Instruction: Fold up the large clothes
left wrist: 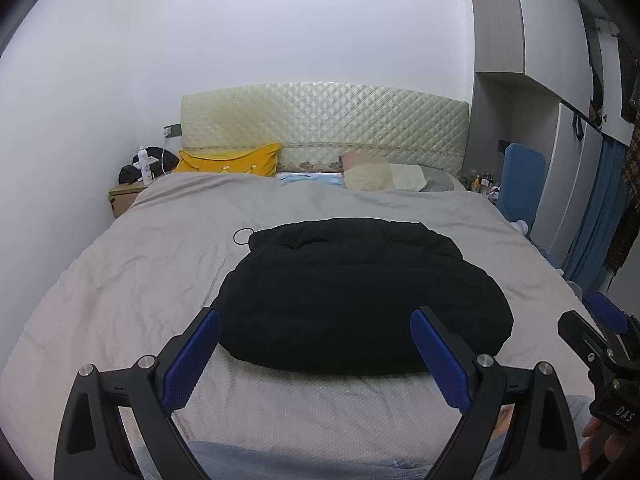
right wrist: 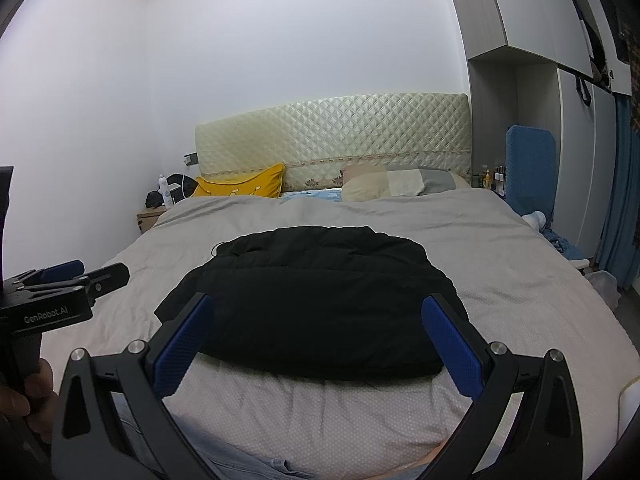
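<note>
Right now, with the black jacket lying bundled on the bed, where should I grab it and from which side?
Take the black jacket by its near hem edge, coming in low from the foot of the bed. That edge lies closest, bulging as a rounded fold above the cover, so fingers could probably pinch it. Both the left gripper and right gripper are open and already facing it.
</note>
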`<state>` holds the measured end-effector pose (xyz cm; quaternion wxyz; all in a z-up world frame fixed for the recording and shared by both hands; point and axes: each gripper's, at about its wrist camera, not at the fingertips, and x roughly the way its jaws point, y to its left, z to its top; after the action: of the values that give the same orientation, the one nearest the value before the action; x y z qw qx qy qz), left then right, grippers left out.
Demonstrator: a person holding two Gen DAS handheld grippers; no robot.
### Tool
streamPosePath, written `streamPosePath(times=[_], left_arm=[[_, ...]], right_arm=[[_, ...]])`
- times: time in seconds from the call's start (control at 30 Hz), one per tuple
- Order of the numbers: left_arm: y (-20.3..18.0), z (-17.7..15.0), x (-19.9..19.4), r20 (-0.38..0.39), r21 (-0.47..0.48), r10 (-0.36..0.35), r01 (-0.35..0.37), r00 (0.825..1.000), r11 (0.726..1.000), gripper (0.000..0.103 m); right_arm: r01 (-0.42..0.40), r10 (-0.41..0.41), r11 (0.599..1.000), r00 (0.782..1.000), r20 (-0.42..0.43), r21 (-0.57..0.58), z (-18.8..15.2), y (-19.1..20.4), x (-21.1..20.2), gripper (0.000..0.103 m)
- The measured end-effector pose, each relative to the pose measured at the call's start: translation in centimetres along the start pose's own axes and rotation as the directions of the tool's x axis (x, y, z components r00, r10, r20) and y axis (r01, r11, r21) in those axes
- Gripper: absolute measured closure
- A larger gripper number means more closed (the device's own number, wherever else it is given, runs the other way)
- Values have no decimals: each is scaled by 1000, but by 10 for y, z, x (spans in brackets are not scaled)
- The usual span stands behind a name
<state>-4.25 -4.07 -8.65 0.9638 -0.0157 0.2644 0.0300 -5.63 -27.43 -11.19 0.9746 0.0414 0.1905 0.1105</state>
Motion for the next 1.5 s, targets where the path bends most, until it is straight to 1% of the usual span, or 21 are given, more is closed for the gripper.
streamPosePath(times=[0.2, 0.5, 0.87, 1.03, 1.1, 1.5], left_arm=[[-2, -2, -5, 9, 1, -1, 1, 1000, 1000, 7], [-1, -3, -7, 7, 8, -10, 10, 1000, 1000, 7], [6, -1, -5, 4, -6, 0, 0, 1000, 1000, 7], [3, -3, -8, 4, -2, -16, 16, 1000, 1000, 7], [2, -3, -9, 5, 7, -25, 25, 1000, 1000, 7], [4, -3, -9, 2, 5, -17, 17, 1000, 1000, 7]], right_arm=[[1, -1, 1000, 1000, 1, 1, 1, -1, -2, 0], [25, -25, 1000, 999, 30, 5, 0, -1, -8, 0], [19, -19, 1000, 1000, 18, -2, 2, 0, -5, 0], [31, -31, 999, 999, 13, -8, 3, 1, -4, 0], [24, -24, 1000, 1000, 10, -3, 3, 0, -4, 0], [29, -29, 1000, 999, 14, -11, 3, 0, -6, 0]])
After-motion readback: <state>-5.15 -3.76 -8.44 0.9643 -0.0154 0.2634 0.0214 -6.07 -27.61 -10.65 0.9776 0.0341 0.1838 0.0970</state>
